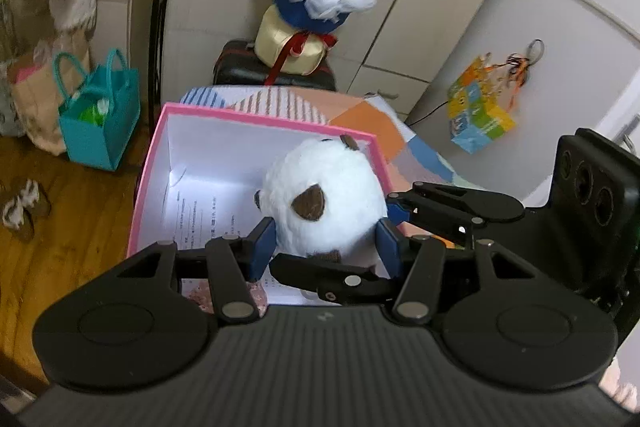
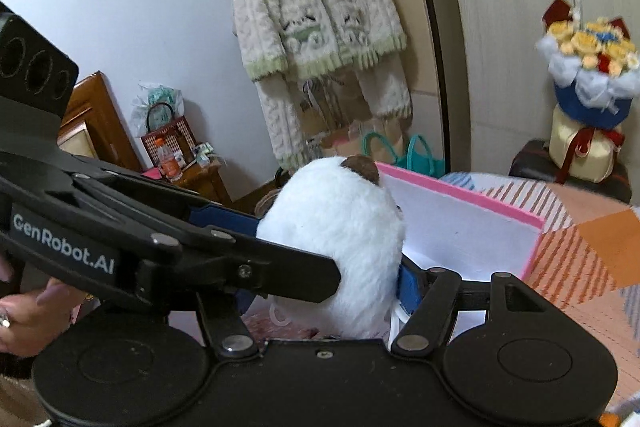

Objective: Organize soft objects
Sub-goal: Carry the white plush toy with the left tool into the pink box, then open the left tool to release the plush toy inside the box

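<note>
Bedroom clutter behind, both the left claw (image 1: 326, 239) and right claw (image 2: 332, 267) are clenched on the round white plush toy with brown ears (image 1: 324, 195), held at twelve o'clock directly above the open pink-rimmed white cardboard box (image 1: 256, 115), so it need only go down.

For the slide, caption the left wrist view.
Both grippers clamp a white plush toy over an open pink box on a patterned bedspread.

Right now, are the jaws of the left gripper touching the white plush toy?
Touching. The left wrist view shows the left gripper with both blue jaws pressed into the sides of the white plush toy, above the pink box.
</note>
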{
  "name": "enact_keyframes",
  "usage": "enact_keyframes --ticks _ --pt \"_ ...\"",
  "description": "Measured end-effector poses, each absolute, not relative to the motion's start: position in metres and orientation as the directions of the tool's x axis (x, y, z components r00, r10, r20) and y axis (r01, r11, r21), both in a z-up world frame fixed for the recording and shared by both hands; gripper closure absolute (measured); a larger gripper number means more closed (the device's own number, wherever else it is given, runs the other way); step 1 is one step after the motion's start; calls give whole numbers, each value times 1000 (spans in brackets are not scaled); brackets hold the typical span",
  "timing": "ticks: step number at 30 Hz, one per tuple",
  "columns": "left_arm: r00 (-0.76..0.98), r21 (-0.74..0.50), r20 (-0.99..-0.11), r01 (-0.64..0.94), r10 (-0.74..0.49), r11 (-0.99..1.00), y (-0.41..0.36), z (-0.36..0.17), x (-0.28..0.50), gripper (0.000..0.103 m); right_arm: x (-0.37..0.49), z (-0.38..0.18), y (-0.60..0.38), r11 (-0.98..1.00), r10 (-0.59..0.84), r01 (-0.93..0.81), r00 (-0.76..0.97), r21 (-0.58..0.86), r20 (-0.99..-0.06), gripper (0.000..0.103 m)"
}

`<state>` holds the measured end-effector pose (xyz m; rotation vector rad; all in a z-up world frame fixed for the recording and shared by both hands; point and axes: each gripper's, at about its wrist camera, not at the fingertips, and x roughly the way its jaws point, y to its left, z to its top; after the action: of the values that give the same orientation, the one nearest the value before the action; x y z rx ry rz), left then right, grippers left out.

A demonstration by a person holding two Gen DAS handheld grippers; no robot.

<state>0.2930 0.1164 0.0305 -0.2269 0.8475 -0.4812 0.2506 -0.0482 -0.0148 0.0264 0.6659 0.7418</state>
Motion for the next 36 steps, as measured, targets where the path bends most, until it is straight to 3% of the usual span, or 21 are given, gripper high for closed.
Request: enact_keyframes --ticks 10,18,36 --pt "452 -499 -692 263 -562 826 114 -16 327 50 265 -36 -34 805 456 -592 565 47 -688 31" --pt "434 -494 -706 265 -559 828 107 -21 323 50 255 -32 -29 814 371 -573 641 -96 -671 23" --pt "606 -292 -637 384 -477 876 128 36 232 47 162 0 -77 824 507 -562 680 67 -529 23"
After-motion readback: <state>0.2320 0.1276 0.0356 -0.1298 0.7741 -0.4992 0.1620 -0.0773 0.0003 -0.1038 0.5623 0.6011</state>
